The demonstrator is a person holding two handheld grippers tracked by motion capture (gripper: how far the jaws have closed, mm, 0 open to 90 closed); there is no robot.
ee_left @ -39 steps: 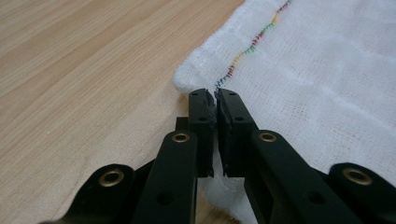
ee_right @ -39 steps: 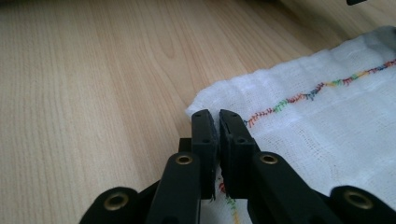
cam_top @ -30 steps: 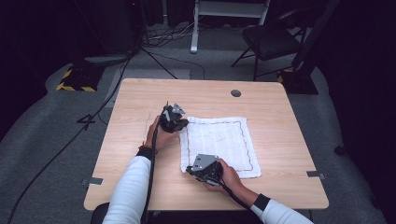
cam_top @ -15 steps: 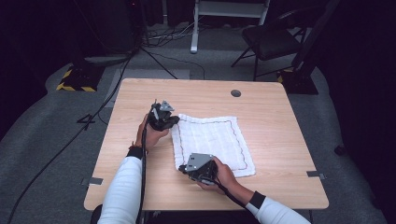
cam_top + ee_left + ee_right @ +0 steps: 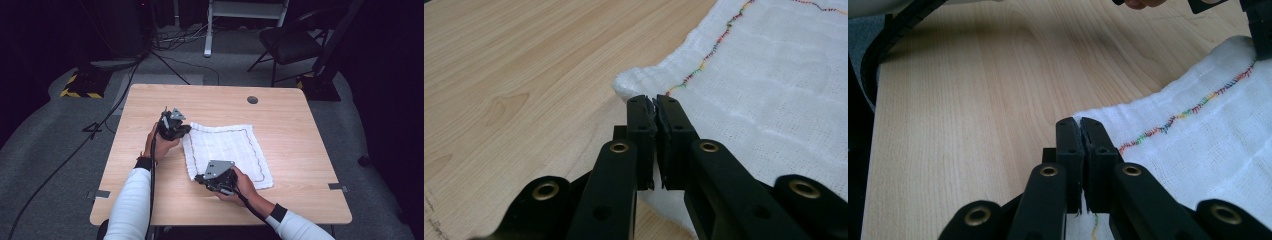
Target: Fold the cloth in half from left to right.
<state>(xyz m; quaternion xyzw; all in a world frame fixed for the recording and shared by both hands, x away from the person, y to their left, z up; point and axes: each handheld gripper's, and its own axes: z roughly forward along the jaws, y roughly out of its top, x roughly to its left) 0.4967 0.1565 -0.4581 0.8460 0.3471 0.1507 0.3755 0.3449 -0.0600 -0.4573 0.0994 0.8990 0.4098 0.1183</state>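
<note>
A white cloth (image 5: 227, 152) lies flat near the middle of the table (image 5: 300, 125). The left gripper (image 5: 173, 125) sits at its 10 o'clock corner, jaws closed on the cloth edge there. The right gripper (image 5: 212, 179) is at the 7 o'clock corner, and its jaws are also closed, pinching that corner of the cloth.

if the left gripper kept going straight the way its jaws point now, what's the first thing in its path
The left gripper, shut on the near-left corner of the white cloth, points across it. Ahead lies only more cloth on the table; nothing upright seems to stand in its path.
</note>
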